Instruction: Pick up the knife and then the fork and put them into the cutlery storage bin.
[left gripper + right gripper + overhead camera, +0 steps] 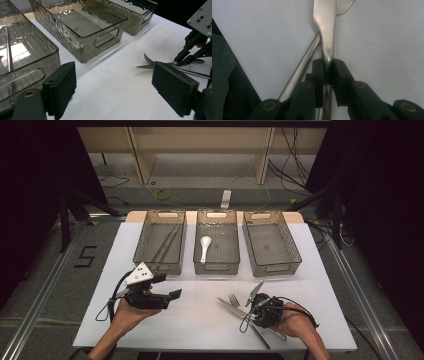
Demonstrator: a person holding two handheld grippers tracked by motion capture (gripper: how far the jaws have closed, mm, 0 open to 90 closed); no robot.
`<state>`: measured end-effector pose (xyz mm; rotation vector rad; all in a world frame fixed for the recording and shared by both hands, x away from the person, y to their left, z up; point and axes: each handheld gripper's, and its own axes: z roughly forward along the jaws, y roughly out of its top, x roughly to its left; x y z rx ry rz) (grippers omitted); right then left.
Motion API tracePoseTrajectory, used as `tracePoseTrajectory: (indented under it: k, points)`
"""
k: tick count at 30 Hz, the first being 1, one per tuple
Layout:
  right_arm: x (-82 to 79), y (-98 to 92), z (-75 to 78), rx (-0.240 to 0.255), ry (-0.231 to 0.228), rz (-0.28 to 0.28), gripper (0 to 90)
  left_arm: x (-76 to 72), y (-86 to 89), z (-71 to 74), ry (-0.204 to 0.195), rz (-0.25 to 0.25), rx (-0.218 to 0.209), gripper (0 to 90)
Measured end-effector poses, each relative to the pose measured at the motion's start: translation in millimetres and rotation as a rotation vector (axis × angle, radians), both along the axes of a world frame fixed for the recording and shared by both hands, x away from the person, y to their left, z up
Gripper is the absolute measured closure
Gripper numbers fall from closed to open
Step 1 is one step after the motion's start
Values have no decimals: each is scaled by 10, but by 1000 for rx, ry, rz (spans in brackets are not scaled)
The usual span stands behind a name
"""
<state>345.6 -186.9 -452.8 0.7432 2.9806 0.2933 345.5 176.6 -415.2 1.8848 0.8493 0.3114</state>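
Right tongs (pixel 325 71) are clamped on a knife (pixel 325 30) handle lying along them; the empty right bin (pixel 271 245) lies ahead. Left tongs (pixel 113 86) are held released.

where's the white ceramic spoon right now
In the high view the white ceramic spoon lies inside the middle smoked-plastic bin, toward its left side, between the bin holding metal chopsticks and the empty right bin.

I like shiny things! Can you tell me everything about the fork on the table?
The fork looks like plain silvery metal, slim-handled, with pointed tines. It lies flat on the white table near the person's right hand, crossing another metal utensil. The right gripper has its black jaws pinched on the fork's neck.
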Motion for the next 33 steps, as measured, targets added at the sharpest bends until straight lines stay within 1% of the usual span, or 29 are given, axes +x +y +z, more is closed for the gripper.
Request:
tracePoseTrajectory:
  k: [2, 4, 5, 6, 9, 10, 11, 13, 15, 19, 26, 29, 30, 33]
  points:
    - [4, -8, 14, 10, -14, -13, 811, 1, 0, -1, 0, 2, 0, 192]
    - [8, -23, 35, 25, -21, -12, 811, 5, 1, -3, 0, 11, -3, 191]
    - [6, -29, 49, 32, -17, -12, 811, 11, 1, -4, 4, 13, -8, 188]
    - [2, -35, 56, 42, -24, -10, 811, 13, -1, -5, 9, 15, -15, 183]
    - [5, -45, 88, 58, -39, -14, 811, 7, -1, -1, -2, 18, -16, 173]
    - [9, -56, 107, 69, -46, -22, 811, 6, 4, 2, -2, 23, -23, 171]
    - [15, -74, 135, 80, -44, -32, 811, 9, 13, 3, -5, 23, -27, 170]
    - [40, -124, 189, 114, -66, -50, 811, 11, 24, 6, -3, 28, -42, 167]
    - [76, -179, 243, 140, -79, -72, 811, 11, 31, 7, -4, 29, -47, 166]
    - [168, -253, 318, 158, -107, -112, 811, 7, 27, 5, -6, 29, -48, 166]
    - [309, -327, 428, 216, -136, -141, 811, 7, 33, 6, -9, 38, -59, 164]
    - [381, -359, 491, 254, -132, -157, 811, 5, 32, 7, -9, 38, -61, 165]
    - [408, -369, 513, 262, -138, -162, 811, 6, 32, 7, -8, 38, -61, 165]
    - [479, -385, 579, 266, -152, -182, 811, 11, 24, 5, -6, 30, -59, 165]
